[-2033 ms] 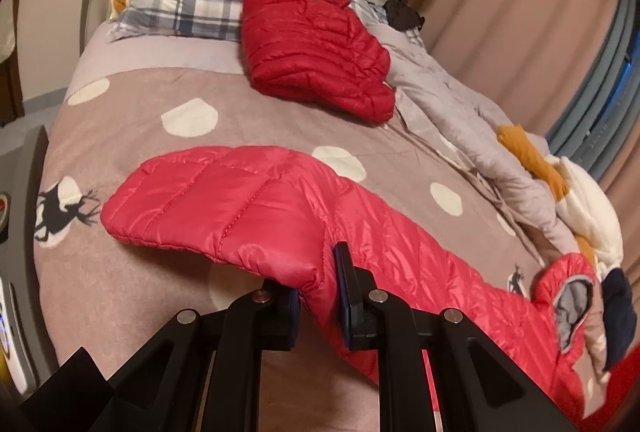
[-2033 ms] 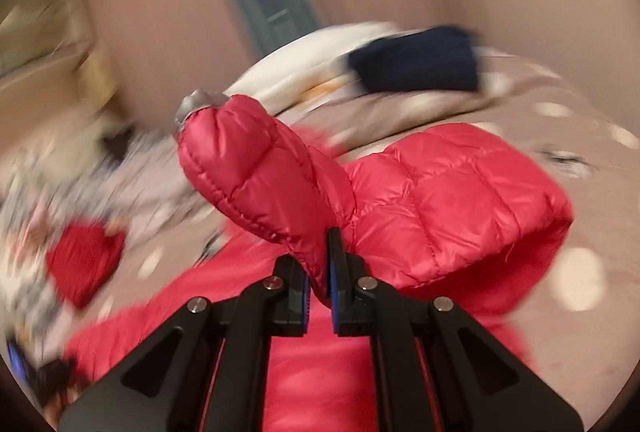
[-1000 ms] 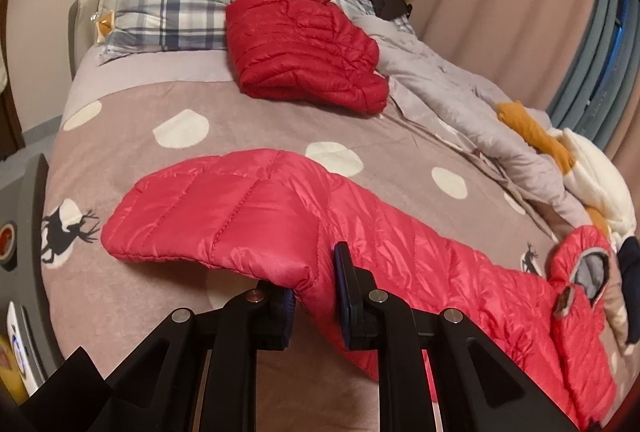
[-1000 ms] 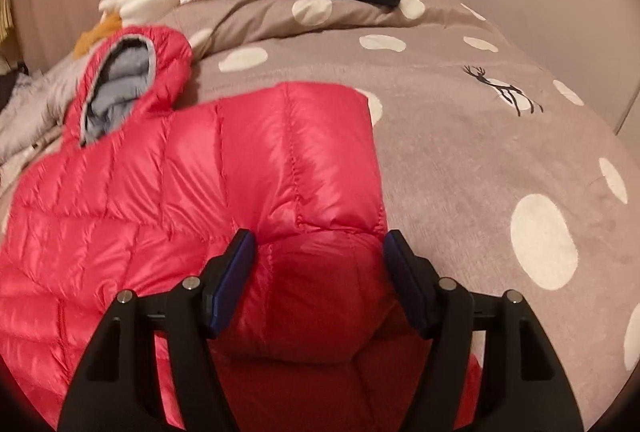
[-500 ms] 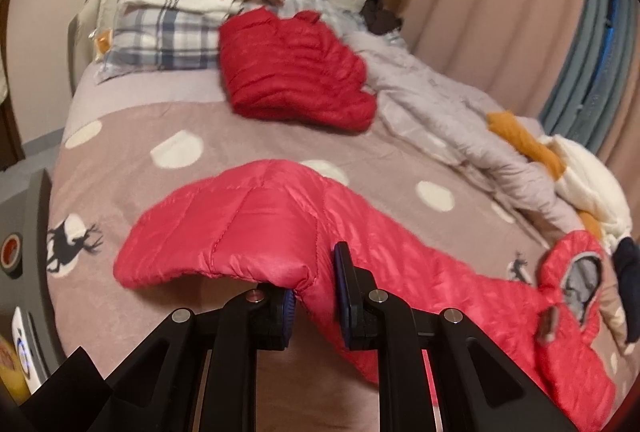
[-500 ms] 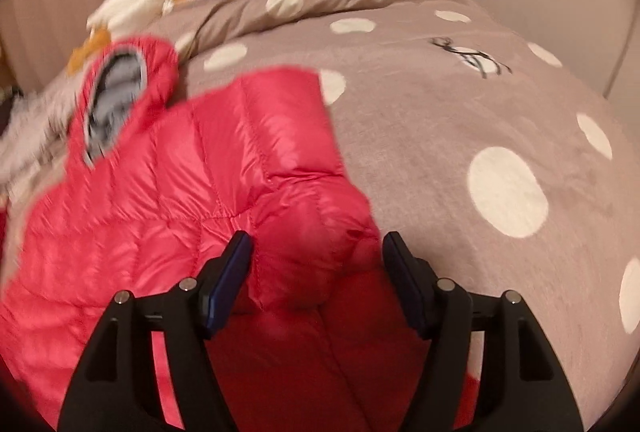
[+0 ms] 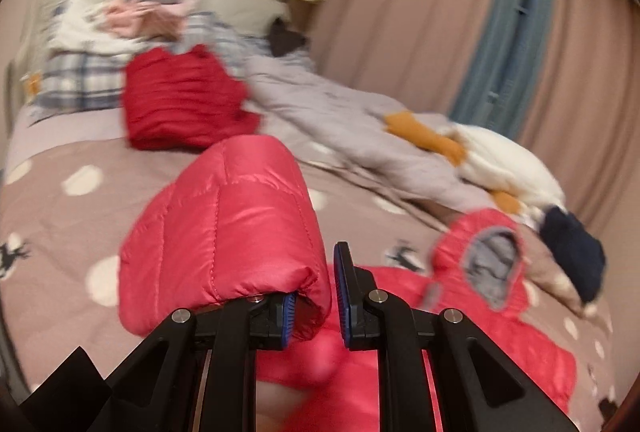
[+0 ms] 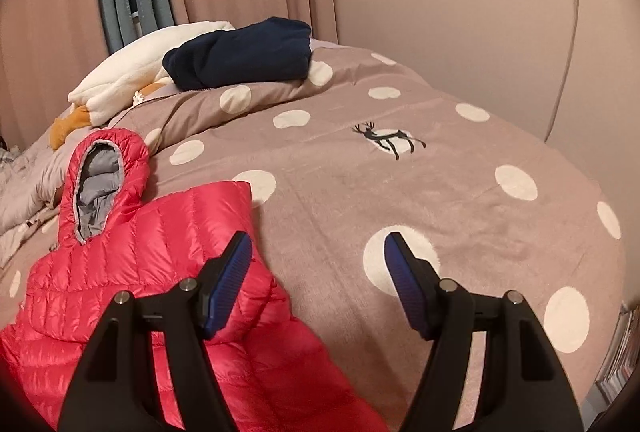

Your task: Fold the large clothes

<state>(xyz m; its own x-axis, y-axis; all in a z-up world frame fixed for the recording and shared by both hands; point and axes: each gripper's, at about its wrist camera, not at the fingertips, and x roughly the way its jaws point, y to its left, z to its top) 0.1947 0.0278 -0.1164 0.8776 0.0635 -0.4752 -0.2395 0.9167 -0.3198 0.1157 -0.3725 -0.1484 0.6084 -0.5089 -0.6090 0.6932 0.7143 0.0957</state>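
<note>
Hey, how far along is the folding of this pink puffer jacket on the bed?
Done: one sleeve lies folded across the jacket, and the right gripper is open and empty. In hand: the left gripper pinches the other sleeve, lifted off the bed. Left: laying it down, then folding the body and hood.

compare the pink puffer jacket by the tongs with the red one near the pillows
The pink puffer jacket is lighter and only partly folded, its sleeve clamped in the left tongs and lifted, its grey-lined hood showing. The red puffer jacket is darker, a compact bundle lying untouched beside the plaid pillow. Both are quilted and lie on the dotted bedspread.
</note>
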